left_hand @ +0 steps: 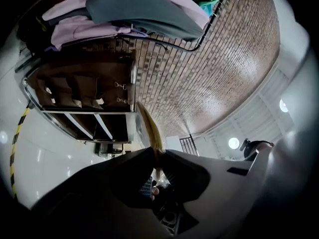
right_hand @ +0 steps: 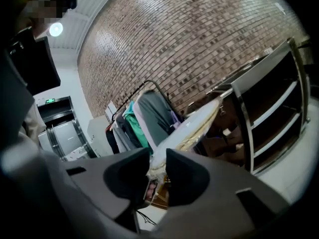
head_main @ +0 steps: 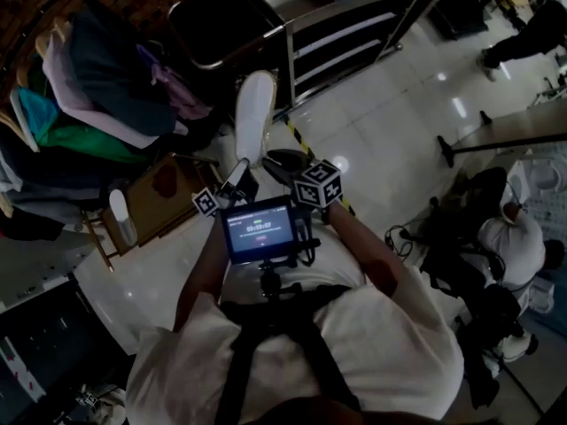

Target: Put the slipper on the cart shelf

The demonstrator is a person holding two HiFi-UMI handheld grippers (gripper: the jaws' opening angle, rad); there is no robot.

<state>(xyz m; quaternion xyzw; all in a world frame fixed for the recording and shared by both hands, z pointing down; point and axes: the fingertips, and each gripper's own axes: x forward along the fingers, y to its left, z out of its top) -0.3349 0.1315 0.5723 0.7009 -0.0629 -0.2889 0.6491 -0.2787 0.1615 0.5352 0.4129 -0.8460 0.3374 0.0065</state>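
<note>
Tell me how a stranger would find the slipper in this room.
Start at the steel cart shelf beside the crowded clothes rack. Between them, the long white fabric slipper stands raised in the left hand-held gripper; nothing else nearby is shoe-shaped.

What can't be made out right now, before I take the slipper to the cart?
- Right gripper hold: right gripper view; slipper fills the gap, pad contact unclear.
- Cart shelves: head view, too dark; right gripper view, cut by the lens edge.
- Slipper's sole and top: left gripper view, seen edge-on.
</note>
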